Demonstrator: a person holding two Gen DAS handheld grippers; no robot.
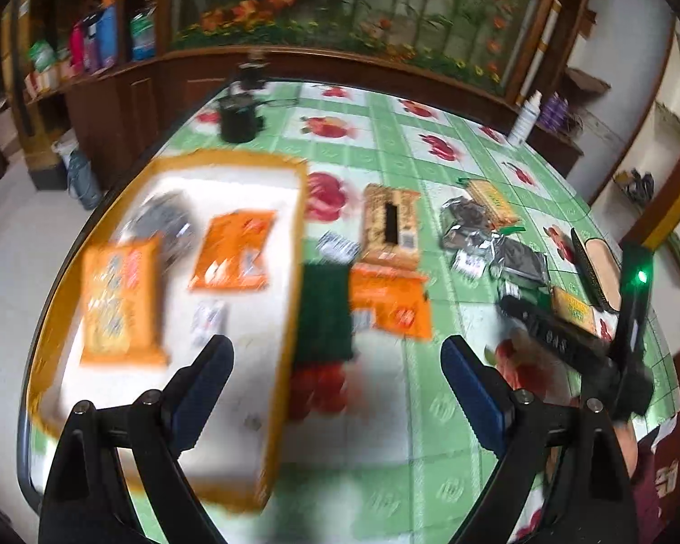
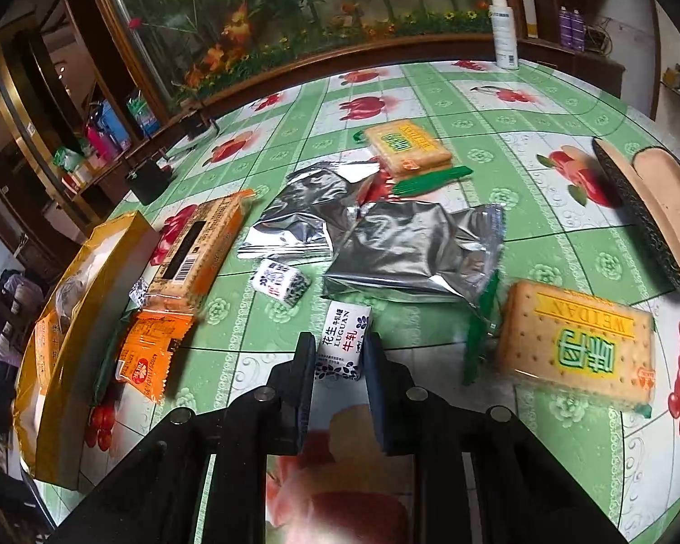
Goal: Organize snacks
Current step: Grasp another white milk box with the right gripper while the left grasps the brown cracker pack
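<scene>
My right gripper is shut on a small white candy packet that lies on the green flowered tablecloth. To its left is a second white candy. My left gripper hangs open and empty over the right rim of the yellow-edged tray. The tray holds two orange packets, a silver packet and a small white candy. This view is blurred. The right gripper's black body shows at the far right of it.
Loose on the table are two yellow biscuit packs, two silver packets, a brown biscuit pack, an orange packet and a green packet. A tan case lies right; a spray bottle and a black cup stand at the far edge.
</scene>
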